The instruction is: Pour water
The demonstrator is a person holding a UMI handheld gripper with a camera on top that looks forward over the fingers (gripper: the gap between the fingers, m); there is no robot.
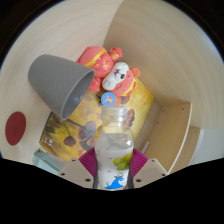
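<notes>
My gripper [112, 166] is shut on a clear plastic water bottle [113, 150] with a blue-and-green label. The magenta pads [88, 160] press on both sides of it. The bottle's open neck [116, 117] points ahead toward a grey cup [60, 82], which stands just beyond and to the left of the bottle's mouth on a wooden table [40, 45]. The bottle's neck and the cup are apart. I cannot tell whether any water is flowing.
A plush toy [112, 75] in red and white lies beyond the bottle on a yellow picture book [85, 125]. A dark red round object [15, 127] sits to the left. A pale wooden wall [165, 45] rises to the right.
</notes>
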